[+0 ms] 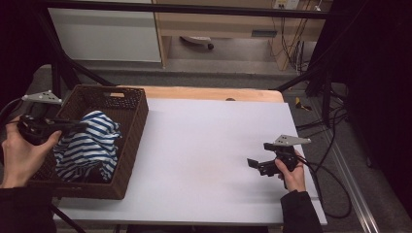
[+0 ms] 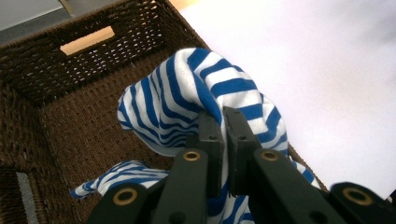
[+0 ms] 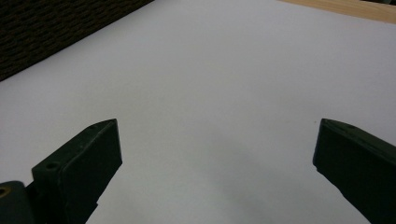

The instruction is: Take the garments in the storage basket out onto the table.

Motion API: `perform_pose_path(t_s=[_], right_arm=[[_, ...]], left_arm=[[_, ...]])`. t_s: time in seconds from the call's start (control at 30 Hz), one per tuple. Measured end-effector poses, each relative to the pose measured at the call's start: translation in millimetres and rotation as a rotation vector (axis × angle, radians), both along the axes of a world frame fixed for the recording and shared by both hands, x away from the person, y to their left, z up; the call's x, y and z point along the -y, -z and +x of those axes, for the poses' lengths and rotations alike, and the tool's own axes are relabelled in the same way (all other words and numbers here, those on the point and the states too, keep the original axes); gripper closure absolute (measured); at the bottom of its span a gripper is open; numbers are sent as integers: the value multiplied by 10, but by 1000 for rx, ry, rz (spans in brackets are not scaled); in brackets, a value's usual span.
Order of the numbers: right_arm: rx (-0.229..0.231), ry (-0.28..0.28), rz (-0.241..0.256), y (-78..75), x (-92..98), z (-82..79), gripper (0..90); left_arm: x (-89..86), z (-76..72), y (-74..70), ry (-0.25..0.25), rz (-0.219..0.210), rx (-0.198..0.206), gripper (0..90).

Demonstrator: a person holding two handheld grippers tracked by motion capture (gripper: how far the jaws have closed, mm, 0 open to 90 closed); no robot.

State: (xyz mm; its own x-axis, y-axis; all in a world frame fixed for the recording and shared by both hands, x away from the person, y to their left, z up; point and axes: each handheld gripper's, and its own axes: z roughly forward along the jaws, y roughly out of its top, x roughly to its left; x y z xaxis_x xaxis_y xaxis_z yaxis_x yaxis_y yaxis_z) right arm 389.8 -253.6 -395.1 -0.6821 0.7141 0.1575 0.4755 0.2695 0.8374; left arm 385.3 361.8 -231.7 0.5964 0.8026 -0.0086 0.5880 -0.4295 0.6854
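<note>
Left gripper (image 2: pixel 223 122) clamped on a raised fold of the striped cloth (image 1: pixel 87 145), jaws pinched together with fabric between them, over the basket (image 1: pixel 133 141) at the tabletop's left edge. Bulk of the cloth down inside the basket, one bunch pulled up above the rim toward the right wall, a loose tail trailing on the basket floor near the left wall in the left gripper view. Right gripper (image 1: pixel 258 164) low over the white sheet (image 1: pixel 209 141) near the tabletop's right edge, jaws spread wide with nothing between them, well apart from the basket. Probably soft, light knit: no stiffness, likely to sag and stretch under its own weight, to drape rather than hold shape, and to drag or snag on the woven rim on the way out. Little risk of damage; slip possible only with a thin pinch. Present hold on a doubled fold looks sound, since two layers fill the jaws better than one edge. For spreading on the sheet, a second hold by the open gripper on a hem or corner, well away from the first, likely the better choice than a grab in the middle, which would only bunch it.
</note>
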Motion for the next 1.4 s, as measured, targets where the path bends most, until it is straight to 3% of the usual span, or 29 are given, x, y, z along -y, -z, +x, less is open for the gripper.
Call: perform_pose_path(t_s=[0.9, 1.4], right_arm=[[-1, 1, 1, -7, -2, -6, 17], [1, 0, -1, -10, 2, -7, 16]], left_arm=[[74, 14, -357, 40, -15, 24, 867], [262, 10, -566, 91, -20, 47, 867]])
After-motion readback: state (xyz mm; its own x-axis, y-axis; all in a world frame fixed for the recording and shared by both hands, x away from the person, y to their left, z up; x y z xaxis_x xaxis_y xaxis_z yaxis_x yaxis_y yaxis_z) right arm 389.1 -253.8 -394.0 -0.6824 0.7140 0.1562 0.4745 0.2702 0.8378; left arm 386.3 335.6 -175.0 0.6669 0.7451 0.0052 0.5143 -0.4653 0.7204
